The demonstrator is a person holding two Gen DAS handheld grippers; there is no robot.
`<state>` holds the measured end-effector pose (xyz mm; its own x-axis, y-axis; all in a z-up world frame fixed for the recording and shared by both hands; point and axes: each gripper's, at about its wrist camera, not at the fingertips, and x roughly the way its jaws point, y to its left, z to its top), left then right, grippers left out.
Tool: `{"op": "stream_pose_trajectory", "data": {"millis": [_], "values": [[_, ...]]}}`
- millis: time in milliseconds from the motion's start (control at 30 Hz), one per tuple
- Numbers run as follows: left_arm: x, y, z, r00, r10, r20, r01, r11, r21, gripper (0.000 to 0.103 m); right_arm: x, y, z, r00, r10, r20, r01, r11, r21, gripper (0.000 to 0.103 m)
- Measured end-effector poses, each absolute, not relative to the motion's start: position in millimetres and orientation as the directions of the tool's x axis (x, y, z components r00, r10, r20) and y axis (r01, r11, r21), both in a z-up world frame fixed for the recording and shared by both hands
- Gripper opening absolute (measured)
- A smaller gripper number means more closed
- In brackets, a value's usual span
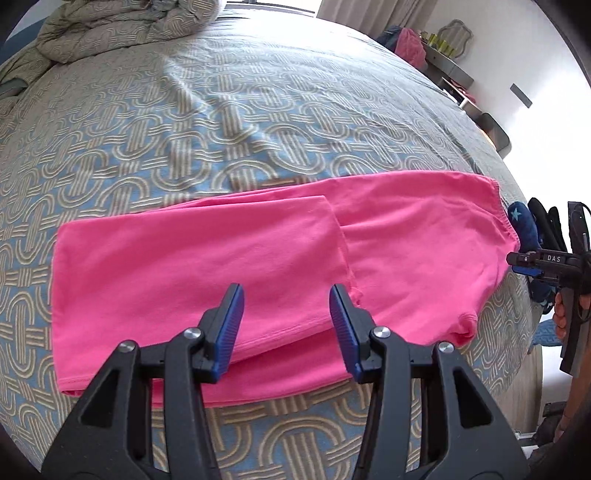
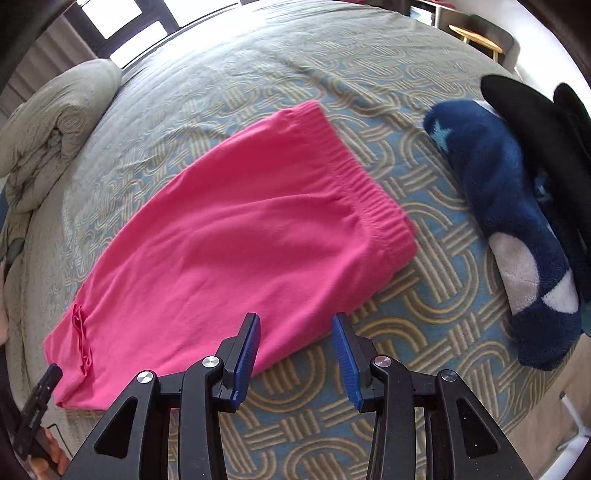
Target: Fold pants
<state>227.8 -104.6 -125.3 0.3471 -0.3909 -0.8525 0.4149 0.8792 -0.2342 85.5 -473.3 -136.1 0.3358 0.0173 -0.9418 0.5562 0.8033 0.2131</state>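
The left claw point(image 1: 286, 328) is open. Its two blue pads point(image 1: 231, 325) stand apart, and nothing is between them. It hangs over the near edge of the pink pants point(image 1: 258, 266) and does not touch them.

The right claw point(image 2: 295, 360) is open too. Its blue pads point(image 2: 246, 360) hold nothing. It hangs over the near corner of the pants, with one pad over the pink cloth and the other over the bed cover point(image 2: 424, 325).

The pants lie flat on the bed cover. They are already folded: in the left view, the leg part lies doubled back on top of the rest, and its end stops about half way along. The stretchy waist band point(image 2: 365, 184) is at the far right end in that view. In the right view, the waist band points up and away, and a small crinkly bit of pink cloth point(image 2: 81, 339) sits near the low left corner.

The bed cover is blue with tan loops on it. Just past the waist band lies a fuzzy dark blue piece of clothing point(image 2: 506, 206) with a pale star and white patches. A black thing point(image 2: 535, 114) lies on top of it. They do not touch the pants.

A bunched-up blanket point(image 1: 110, 33) sits at the far end of the bed. Beyond the bed is a shelf point(image 1: 448, 62) by the wall.
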Motion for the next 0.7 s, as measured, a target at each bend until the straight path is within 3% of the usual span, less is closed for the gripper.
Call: {"op": "stream_pose_trajectory", "data": {"millis": [600, 700], "values": [[220.3, -131.7, -134.4, 0.295, -0.396, -0.870, 0.443, 0.863, -0.242, 0.050, 74.1, -517.1, -150.9, 0.384, 0.095, -0.919, 0.653, 0.675, 0.343, 0.047], [216.5, -128.5, -135.4, 0.296, -0.393, -0.871, 0.444, 0.864, -0.239, 0.061, 78.9, -510.2, -147.6, 0.388, 0.074, -0.919, 0.634, 0.702, 0.324, 0.047]]}}
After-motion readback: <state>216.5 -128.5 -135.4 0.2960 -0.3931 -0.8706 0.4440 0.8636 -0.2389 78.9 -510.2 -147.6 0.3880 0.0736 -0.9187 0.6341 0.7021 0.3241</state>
